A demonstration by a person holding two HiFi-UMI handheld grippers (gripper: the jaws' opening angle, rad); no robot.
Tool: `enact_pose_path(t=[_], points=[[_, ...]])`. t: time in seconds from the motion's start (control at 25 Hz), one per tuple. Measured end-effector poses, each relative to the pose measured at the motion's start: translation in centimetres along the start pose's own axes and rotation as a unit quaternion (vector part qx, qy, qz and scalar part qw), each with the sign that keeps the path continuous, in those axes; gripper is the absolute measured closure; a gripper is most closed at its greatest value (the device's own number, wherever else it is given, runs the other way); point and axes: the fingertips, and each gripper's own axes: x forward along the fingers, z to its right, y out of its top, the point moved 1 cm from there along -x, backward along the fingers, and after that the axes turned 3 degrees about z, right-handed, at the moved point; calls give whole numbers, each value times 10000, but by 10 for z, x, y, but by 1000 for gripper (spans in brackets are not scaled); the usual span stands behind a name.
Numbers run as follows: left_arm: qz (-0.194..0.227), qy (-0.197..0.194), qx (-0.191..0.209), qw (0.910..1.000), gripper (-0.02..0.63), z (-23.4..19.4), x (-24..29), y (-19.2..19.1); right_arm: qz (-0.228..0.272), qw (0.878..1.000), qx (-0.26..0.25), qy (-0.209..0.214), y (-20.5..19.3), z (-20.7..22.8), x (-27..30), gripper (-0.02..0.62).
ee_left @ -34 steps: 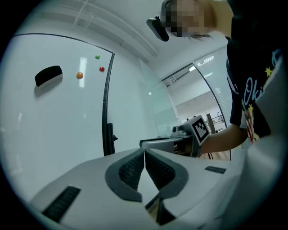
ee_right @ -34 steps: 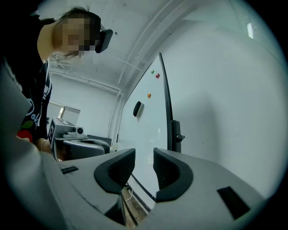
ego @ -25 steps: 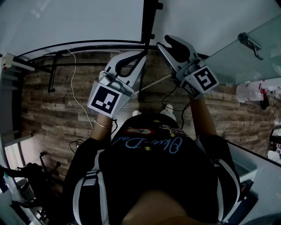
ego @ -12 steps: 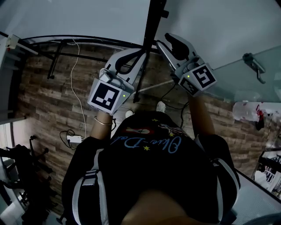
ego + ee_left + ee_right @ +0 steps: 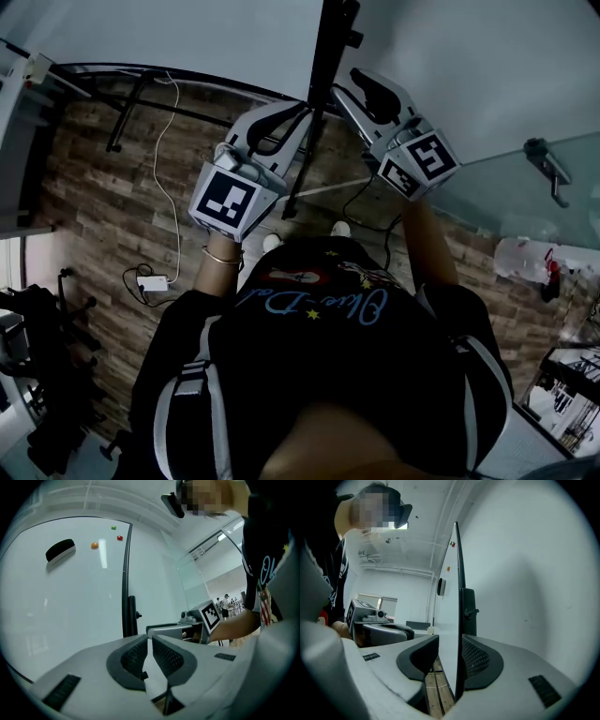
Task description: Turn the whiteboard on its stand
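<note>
The whiteboard (image 5: 446, 616) stands upright on its stand (image 5: 330, 66) before the person, its black-framed side edge between the right tongs (image 5: 451, 638). Those jaws have just been opening and now straddle it loosely, while the left tongs (image 5: 149, 637) sit beside that edge, all but closed on nothing. It looks like a broad, stiff panel with a slick face (pads would likely slide there), so the framed edge seems the place to grip. Since a second ago the wooden floor (image 5: 103, 216) and glass panel (image 5: 506, 187) have slid across the head view, and both tongs have kept to the edge.
</note>
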Motion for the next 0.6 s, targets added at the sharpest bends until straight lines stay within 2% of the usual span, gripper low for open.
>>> enact_pose_path(t=[0.12,0.6], points=[[-144,22,67,9999,541,-3,4,-4,-28,10000,5,57,-3,6,6,442],[-174,92,163,9997,534,-12,14,-7,-74,9998,182,-9,-14,27,24,409]])
